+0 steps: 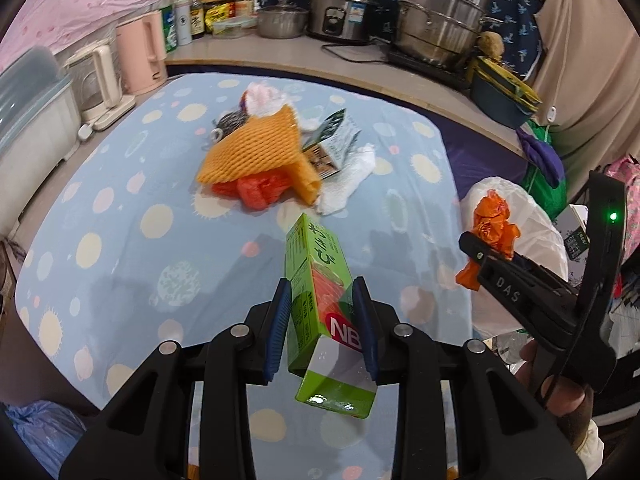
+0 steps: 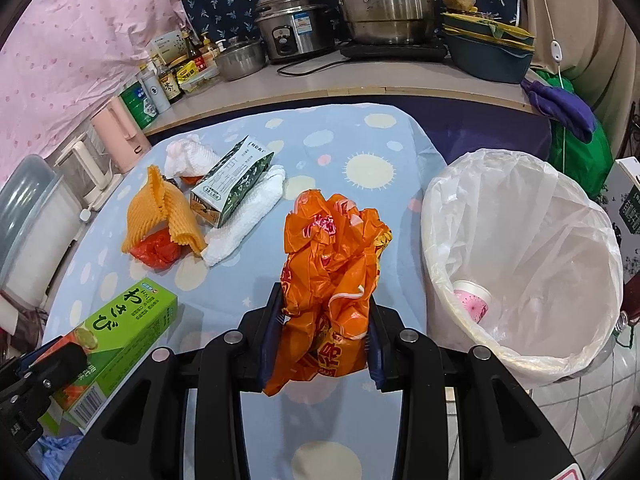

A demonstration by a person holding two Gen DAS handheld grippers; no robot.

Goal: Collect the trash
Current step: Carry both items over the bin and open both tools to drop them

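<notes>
I have both tools loaded. My left hand-held gripper is clenched on the green rectangular cardboard wasabi box, pinching its long side walls near the middle and holding it above the bench covered in a pale blue spotted cloth. The box looks light and stiff, likely empty, so its walls could cave if I squeeze harder; the glossy print may slide, and it already sits tilted between the pads.

My right hand-held gripper is clenched on the crumpled orange plastic bag, which bulges above the jaws. It is soft, nearly weightless and springy, so I expect it to cling or drift on release instead of dropping cleanly.

The white-lined round waste bin stands just right of the bench, with a pink-and-white paper cup already inside.

On the bench remain an orange foam fruit net, a dark green-and-white carton, white crumpled paper towels and a red plastic scrap.
</notes>
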